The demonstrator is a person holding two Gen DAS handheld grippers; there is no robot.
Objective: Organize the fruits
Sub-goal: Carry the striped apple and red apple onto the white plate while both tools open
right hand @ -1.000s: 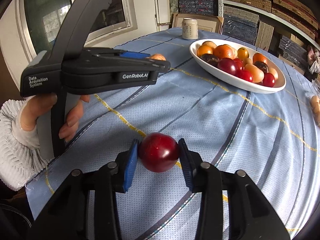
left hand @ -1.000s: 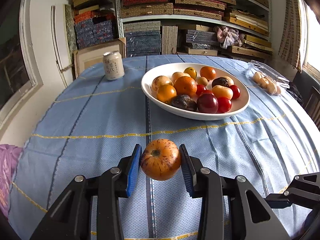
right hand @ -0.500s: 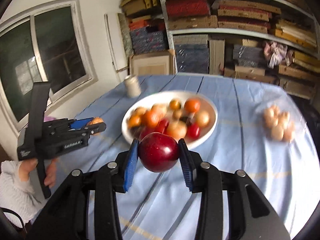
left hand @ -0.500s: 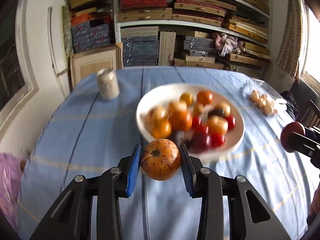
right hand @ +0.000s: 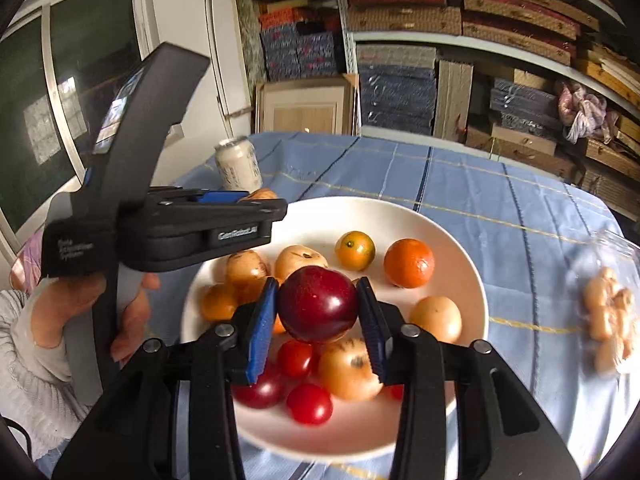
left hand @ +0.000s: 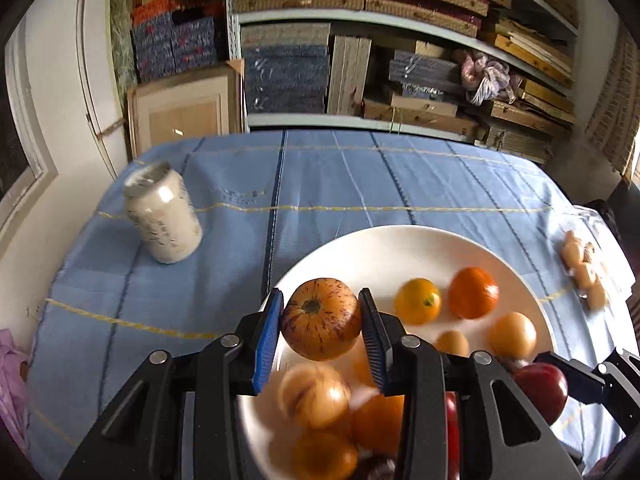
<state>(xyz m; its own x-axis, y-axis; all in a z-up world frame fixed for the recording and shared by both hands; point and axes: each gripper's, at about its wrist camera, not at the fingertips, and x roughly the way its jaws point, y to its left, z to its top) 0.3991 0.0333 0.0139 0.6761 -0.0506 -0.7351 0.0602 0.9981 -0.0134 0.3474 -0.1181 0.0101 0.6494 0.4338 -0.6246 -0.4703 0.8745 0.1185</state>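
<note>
My left gripper [left hand: 320, 320] is shut on an orange fruit with dark red streaks [left hand: 320, 318], held in the air over the near left rim of the white plate [left hand: 384, 248]. My right gripper [right hand: 318, 310] is shut on a dark red round fruit [right hand: 318, 304] above the middle of the same plate [right hand: 460, 256]. The plate holds several oranges, yellow-orange fruits and small red tomatoes. In the right wrist view the left gripper [right hand: 262, 196] shows from the side, over the plate's left rim. The red fruit [left hand: 542, 390] also shows at the lower right of the left wrist view.
A pale drink can [left hand: 164, 216] stands on the blue tablecloth [left hand: 360, 188] left of the plate. A clear pack of small tan fruits [right hand: 608, 316] lies at the right. Shelves with stacked boxes [left hand: 360, 40] stand behind the table. A hand in a white sleeve [right hand: 60, 320] holds the left gripper.
Both grippers have moved forward over the table and up, from its near part to above the plate, each still gripping its fruit. The plate and can now look much closer.
</note>
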